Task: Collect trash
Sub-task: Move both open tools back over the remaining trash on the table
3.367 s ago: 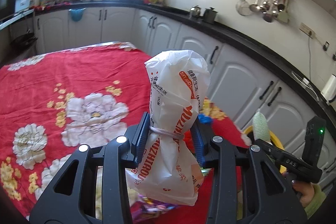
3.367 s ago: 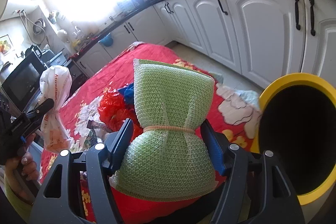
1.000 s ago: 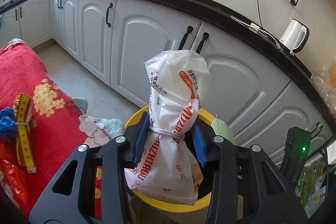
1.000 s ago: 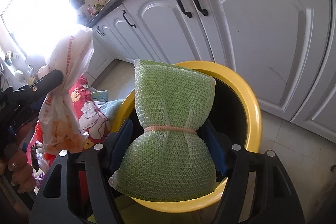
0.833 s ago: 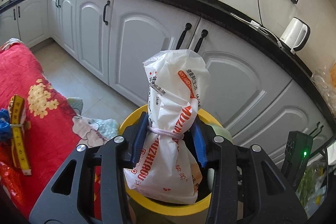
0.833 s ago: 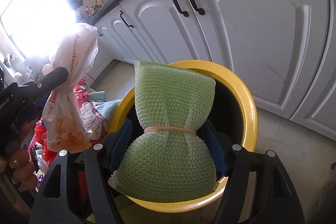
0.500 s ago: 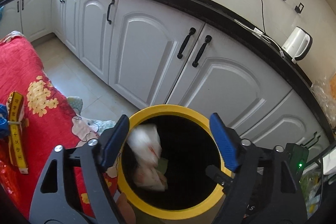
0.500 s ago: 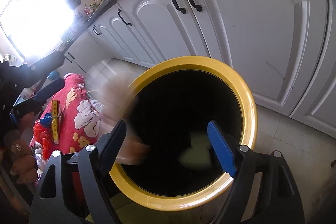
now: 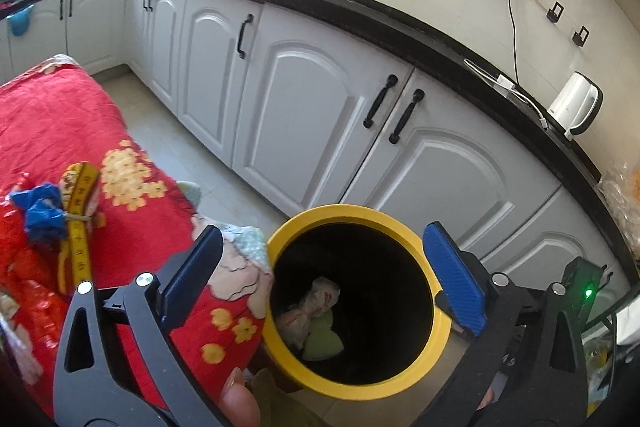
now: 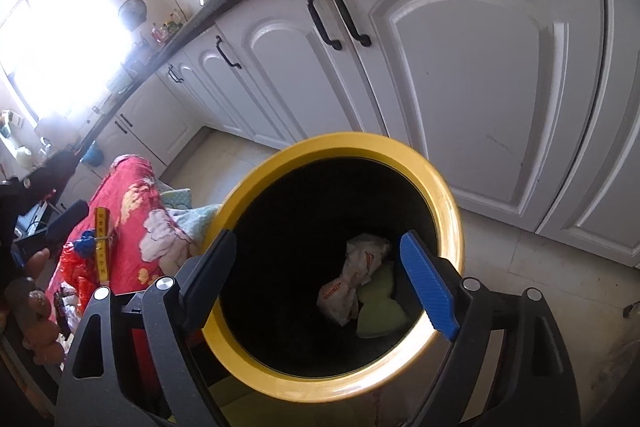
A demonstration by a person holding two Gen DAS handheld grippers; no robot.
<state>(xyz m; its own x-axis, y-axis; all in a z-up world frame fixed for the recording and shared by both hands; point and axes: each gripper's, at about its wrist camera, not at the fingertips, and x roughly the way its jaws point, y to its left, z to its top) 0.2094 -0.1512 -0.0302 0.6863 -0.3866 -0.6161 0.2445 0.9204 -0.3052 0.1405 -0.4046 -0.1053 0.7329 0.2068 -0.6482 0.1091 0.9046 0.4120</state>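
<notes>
A yellow-rimmed bin (image 9: 348, 213) (image 10: 340, 143) stands on the floor beside the red flowered table. On its dark bottom lie a white bag with orange print (image 9: 308, 311) (image 10: 356, 279) and, touching it, a green mesh bundle (image 9: 322, 337) (image 10: 378, 303). My left gripper (image 9: 320, 239) hangs over the bin's mouth; its jaws are opening and nothing is between them. My right gripper (image 10: 318, 239) is also above the bin, jaws opening and empty. A yellow tape measure tied with a blue scrap (image 9: 78, 211) (image 10: 102, 247) lies on the table.
White cabinet doors with black handles (image 9: 384, 103) (image 10: 340, 11) run close behind the bin under a black counter. The table's red cloth (image 9: 60, 123) (image 10: 132, 187) reaches the bin's left side, with red wrappers (image 10: 76, 267) on it. A white kettle (image 9: 576, 107) stands on the counter.
Both grippers have let go: the white bag and the green mesh bundle dropped from the jaws into the bin and now lie at its bottom. The left gripper's view drew back a little.
</notes>
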